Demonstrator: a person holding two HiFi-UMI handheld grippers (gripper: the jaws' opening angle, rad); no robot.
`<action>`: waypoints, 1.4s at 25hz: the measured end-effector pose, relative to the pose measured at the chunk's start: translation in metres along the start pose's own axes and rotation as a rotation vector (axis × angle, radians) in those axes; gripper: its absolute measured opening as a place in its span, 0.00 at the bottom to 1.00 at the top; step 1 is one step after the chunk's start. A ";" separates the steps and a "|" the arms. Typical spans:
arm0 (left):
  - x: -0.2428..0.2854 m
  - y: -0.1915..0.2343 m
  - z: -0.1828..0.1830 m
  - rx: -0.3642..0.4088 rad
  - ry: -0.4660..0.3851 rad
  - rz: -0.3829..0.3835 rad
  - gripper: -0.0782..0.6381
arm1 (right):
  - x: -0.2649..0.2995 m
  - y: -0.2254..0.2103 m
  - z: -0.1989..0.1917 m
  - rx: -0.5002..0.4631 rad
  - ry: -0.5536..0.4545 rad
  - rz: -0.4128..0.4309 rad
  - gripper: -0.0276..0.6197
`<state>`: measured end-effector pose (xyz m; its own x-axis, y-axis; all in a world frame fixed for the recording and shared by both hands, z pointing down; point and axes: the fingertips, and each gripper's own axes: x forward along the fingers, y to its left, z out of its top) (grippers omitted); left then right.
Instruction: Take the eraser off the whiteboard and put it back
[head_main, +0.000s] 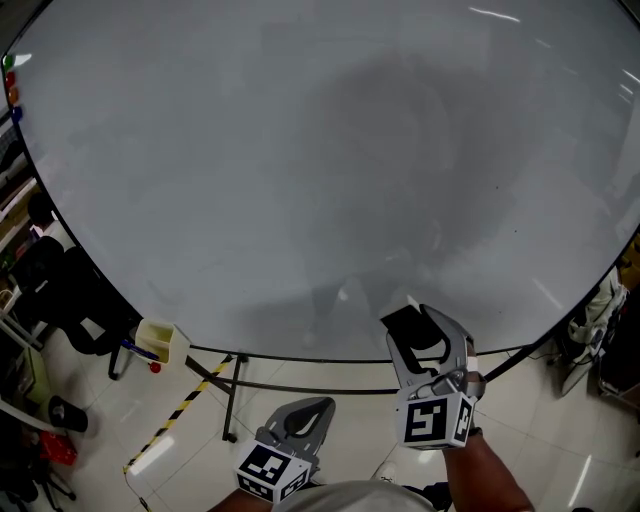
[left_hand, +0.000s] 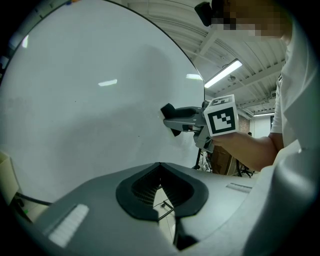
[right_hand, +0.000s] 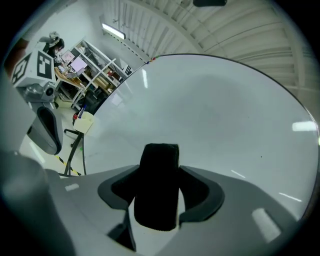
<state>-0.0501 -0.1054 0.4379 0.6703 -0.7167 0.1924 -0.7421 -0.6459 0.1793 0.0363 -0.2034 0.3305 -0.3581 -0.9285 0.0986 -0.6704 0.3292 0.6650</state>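
The big whiteboard fills the head view and stands in front of both grippers. My right gripper is shut on the black eraser, held close to the board's lower edge; whether it touches the board I cannot tell. In the right gripper view the eraser stands upright between the jaws. The left gripper view shows the right gripper from the side. My left gripper hangs lower and further left, jaws together and empty.
A pale yellow box with markers hangs at the board's lower left. The board's stand legs and striped floor tape lie below. A black chair stands left, and shelves behind it.
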 end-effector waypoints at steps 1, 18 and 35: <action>0.000 0.000 0.000 0.000 -0.001 -0.001 0.13 | 0.002 -0.001 0.003 -0.008 -0.005 -0.006 0.41; -0.007 0.004 -0.007 -0.011 0.003 0.011 0.13 | 0.028 -0.028 0.047 -0.054 -0.059 -0.098 0.41; -0.009 0.005 -0.011 -0.021 0.011 0.013 0.13 | 0.038 -0.031 0.051 -0.060 -0.075 -0.117 0.41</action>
<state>-0.0597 -0.0994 0.4474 0.6604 -0.7222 0.2058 -0.7508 -0.6305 0.1970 0.0099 -0.2402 0.2757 -0.3288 -0.9437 -0.0365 -0.6712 0.2063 0.7120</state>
